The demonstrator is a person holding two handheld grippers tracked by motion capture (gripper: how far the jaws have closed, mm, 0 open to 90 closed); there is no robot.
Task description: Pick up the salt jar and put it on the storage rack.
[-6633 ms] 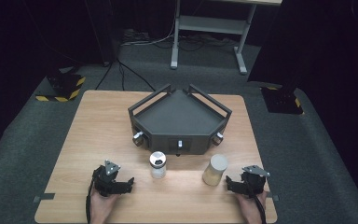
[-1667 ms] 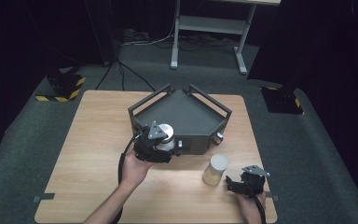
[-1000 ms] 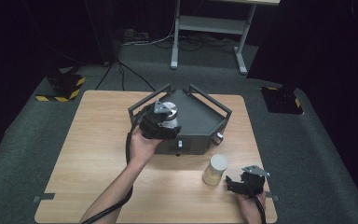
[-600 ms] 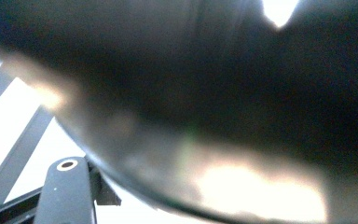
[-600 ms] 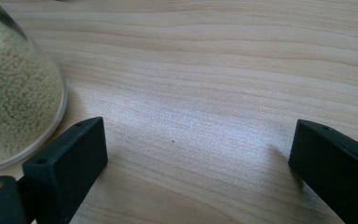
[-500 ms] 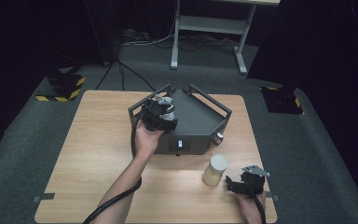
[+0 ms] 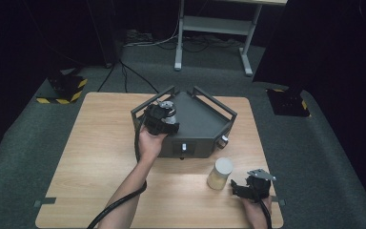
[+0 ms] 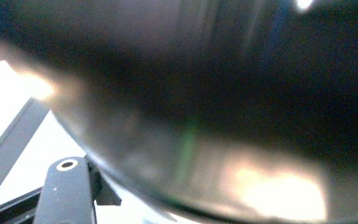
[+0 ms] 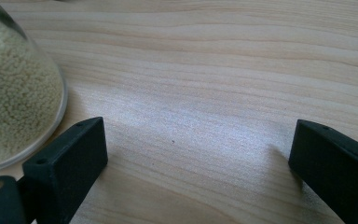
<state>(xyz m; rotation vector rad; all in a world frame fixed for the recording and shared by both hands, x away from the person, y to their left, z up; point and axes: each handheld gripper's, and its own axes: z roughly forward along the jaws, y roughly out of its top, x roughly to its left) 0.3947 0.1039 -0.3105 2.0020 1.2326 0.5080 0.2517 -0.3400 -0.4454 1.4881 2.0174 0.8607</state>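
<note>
We hold a small jar with a silver lid in our left gripper — its fingers are clenched on the jar. The jar is up over the left back part of the dark tray, just inside the tray's left rail. In the left gripper view the jar's glass sits so close that it is all blur, and one black finger pokes up at the bottom left.

The tray is a black box with rails on its sides and a little knob at its front right corner. It sits in the middle of the wooden bench.

In front of the tray stands a second jar with a pale lid, full of tiny yellow grains. Our right gripper rests on the bench just beside that jar, at the front right. Its fingers are spread wide apart with bare wood between them — they grasp nothing.
</note>
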